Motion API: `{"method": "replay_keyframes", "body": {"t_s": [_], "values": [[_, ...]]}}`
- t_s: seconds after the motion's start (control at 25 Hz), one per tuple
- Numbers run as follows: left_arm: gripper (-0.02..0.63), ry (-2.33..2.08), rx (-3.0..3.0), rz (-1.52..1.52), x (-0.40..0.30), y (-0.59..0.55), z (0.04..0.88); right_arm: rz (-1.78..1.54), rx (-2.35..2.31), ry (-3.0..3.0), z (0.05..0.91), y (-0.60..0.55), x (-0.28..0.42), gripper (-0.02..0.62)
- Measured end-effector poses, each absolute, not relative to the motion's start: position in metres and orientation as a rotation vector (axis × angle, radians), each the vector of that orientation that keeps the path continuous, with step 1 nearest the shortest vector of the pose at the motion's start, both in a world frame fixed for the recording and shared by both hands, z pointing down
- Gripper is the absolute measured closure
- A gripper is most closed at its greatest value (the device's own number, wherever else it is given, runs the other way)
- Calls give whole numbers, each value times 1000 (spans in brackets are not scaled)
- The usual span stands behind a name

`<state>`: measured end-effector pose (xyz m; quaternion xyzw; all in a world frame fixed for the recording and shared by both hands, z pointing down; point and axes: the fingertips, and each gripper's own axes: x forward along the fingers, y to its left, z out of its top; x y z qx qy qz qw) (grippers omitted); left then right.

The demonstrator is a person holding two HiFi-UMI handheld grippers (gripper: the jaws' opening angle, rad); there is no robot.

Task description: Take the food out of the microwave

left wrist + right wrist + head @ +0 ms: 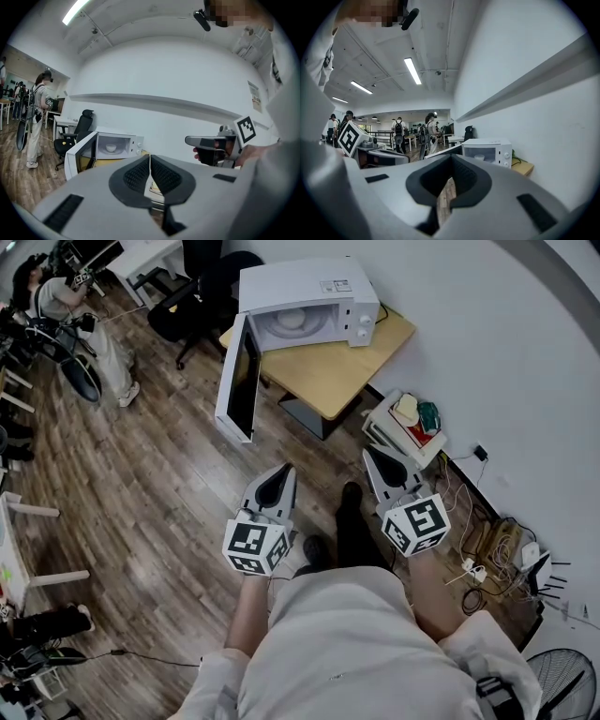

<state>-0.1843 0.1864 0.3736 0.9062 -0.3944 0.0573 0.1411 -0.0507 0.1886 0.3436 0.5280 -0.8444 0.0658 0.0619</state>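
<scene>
A white microwave stands on a small wooden table against the wall, its door swung wide open to the left. A white bowl sits inside the cavity; it also shows as the bowl in the left gripper view and faintly as the bowl in the right gripper view. My left gripper and right gripper are both shut and empty, held side by side well short of the table, pointing toward the microwave.
A low white rack with coloured items stands right of the table. Cables and a power strip lie along the wall. A black office chair is behind the microwave door, a person stands far left, and a fan is at bottom right.
</scene>
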Motion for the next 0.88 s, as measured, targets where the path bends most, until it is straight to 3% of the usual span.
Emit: {"method": "replay_keyframes", "body": {"t_s": [0.88], "values": [[595, -1197, 2562, 205, -127, 57, 380, 237, 1501, -2631, 352, 48, -13, 595]]}}
